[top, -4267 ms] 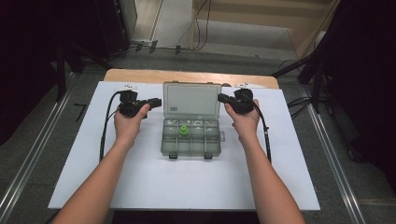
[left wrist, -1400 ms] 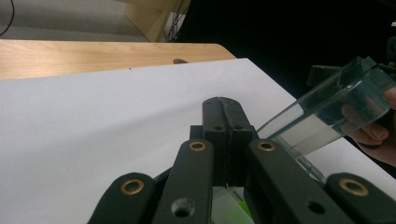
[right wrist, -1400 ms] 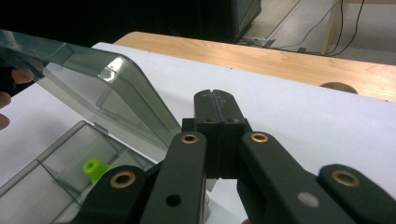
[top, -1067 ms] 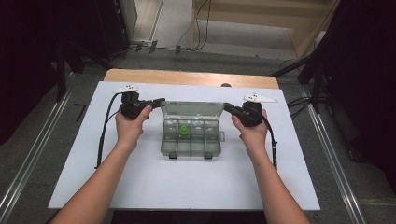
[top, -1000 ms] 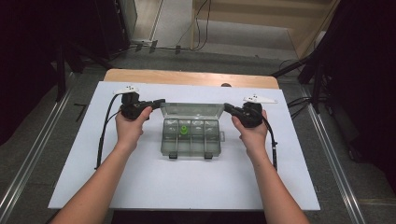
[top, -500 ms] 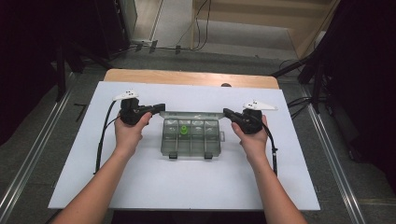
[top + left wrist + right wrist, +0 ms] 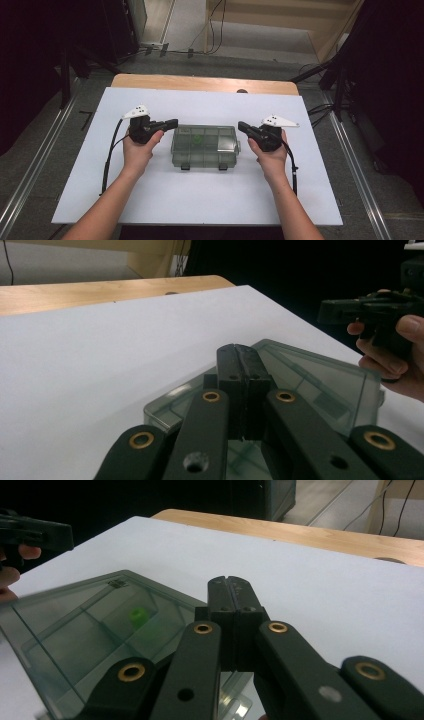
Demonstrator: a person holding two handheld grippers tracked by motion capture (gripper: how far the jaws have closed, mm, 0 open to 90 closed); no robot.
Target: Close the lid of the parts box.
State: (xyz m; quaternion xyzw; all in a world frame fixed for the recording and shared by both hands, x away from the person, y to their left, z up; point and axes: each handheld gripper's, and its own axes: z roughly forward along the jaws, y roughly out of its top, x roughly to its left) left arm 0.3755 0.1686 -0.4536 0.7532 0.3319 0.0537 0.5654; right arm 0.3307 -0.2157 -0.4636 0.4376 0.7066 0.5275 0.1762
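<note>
Your clear plastic compartment box (image 7: 205, 146) sat mid-table on the white sheet (image 7: 200, 200), lid down, two front latches (image 7: 185, 167) facing you; a small green piece (image 7: 198, 140) lay in a rear compartment, seen through the lid in the right gripper view (image 7: 137, 616). Left gripper (image 7: 169, 124) hung just off the box's left end, right gripper (image 7: 243, 127) just off its right end; whether either tip touched the wall I couldn't tell. Both pairs of jaws were pressed flat together with nothing between them, plain in the left gripper view (image 7: 241, 351) and the right gripper view (image 7: 228, 584).

Handling, as judged: thin rigid plastic, light, near-empty; smooth walls likely slippery against hard jaws; lid would flex and could scuff or crack under a hard pinch; box would skate on the sheet if you pushed one end alone. Best purchase looked to be the short end walls, squeezed between your two closed tips; or the latch tabs at the front edge; keep it level so the green piece stayed in its cell.
</note>
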